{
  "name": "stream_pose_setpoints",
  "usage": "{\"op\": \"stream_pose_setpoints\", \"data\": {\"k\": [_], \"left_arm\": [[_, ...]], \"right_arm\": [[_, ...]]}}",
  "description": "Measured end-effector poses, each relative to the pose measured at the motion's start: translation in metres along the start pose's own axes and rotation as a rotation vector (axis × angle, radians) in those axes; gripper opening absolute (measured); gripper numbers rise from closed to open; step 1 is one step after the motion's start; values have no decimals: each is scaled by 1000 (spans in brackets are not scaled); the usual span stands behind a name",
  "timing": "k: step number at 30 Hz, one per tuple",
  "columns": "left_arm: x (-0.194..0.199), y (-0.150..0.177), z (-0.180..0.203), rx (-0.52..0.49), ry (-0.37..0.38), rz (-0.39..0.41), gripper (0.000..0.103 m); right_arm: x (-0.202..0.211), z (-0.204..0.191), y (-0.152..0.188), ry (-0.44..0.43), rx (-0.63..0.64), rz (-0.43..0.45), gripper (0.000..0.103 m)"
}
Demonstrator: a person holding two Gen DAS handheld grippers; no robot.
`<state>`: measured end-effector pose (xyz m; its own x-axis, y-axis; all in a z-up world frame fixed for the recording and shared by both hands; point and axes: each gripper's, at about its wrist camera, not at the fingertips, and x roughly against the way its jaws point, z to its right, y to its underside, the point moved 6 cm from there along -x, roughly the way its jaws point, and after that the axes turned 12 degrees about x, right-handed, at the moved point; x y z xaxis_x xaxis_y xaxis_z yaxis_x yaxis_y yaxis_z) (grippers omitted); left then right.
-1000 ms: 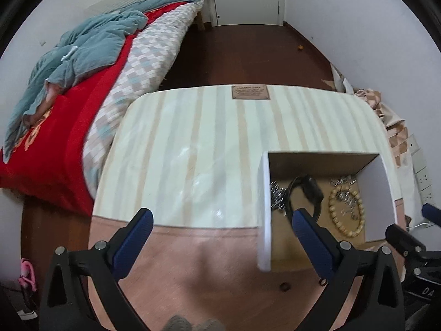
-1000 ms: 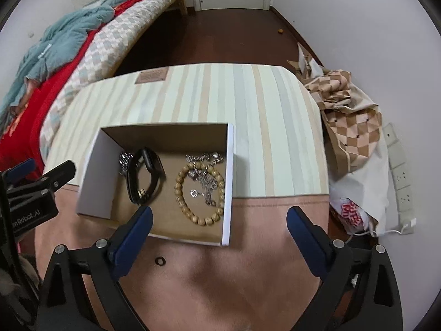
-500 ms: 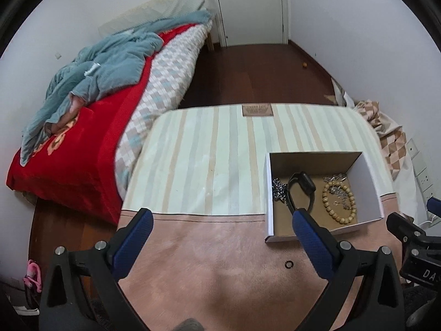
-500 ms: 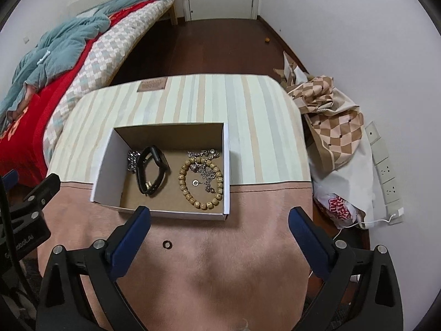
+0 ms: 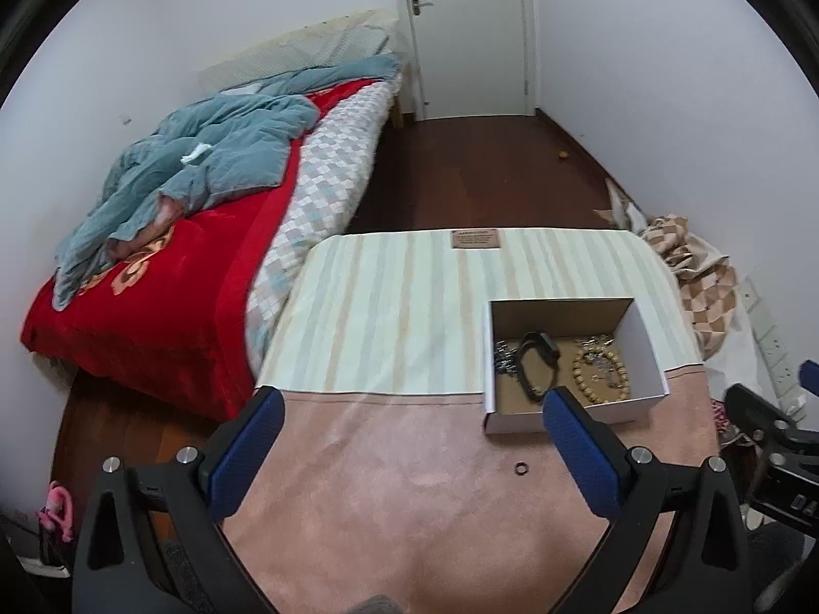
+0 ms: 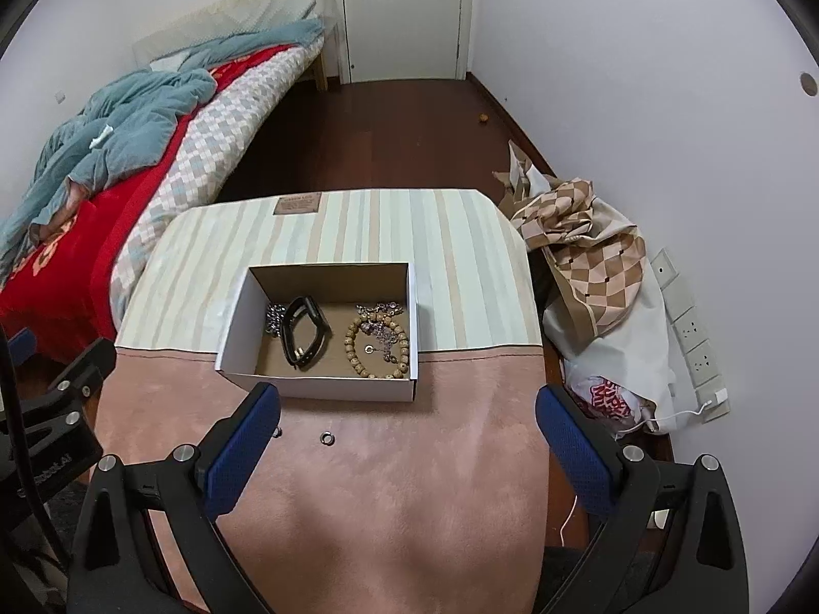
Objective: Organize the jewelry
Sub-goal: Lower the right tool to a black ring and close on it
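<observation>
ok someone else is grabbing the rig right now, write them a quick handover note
Left gripper: open, empty, held above the pink mat.
Right gripper: open, empty, also over the mat, just in front of the box.
White box: sits on the table where the striped cloth meets the pink mat. Inside it are a black band, a silver chain to its left, a wooden bead bracelet and a silver charm chain lying over the beads.
Done: those pieces are in the box.
Left: a small dark ring lies on the mat in front of the box; a second tiny piece shows beside the right gripper's left finger.
</observation>
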<state>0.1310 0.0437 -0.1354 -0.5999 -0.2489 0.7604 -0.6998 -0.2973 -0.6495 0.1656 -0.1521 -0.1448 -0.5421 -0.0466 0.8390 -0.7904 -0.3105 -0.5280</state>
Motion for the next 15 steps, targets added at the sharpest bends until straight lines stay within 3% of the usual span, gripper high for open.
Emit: {"op": "stream_pose_setpoints", "data": {"k": [4,10,11,12,14,15], "left_arm": [[-13,15,-11,15,-60,8,103],[-66,54,-34,-2,-211,-34,103],[-74,60,-37,-19,-251,-31,103],[-83,66,-41,-36,-287,-33,103],[-105,81,-51,-52,-330,-88,103],[-110,85,-55,-47,-332,-107,103]], "right_arm": [[-6,-4,12,-33,-10,19,101],[-74,-27,54,-98,7,-1,100],[-85,-31,59,-115,14,-1,91],[-97,-38,65,-137,24,-7,72],[-121,-53,74,-162,53,-31,56],[-131,-60,77,-172,66,-31,56]]}}
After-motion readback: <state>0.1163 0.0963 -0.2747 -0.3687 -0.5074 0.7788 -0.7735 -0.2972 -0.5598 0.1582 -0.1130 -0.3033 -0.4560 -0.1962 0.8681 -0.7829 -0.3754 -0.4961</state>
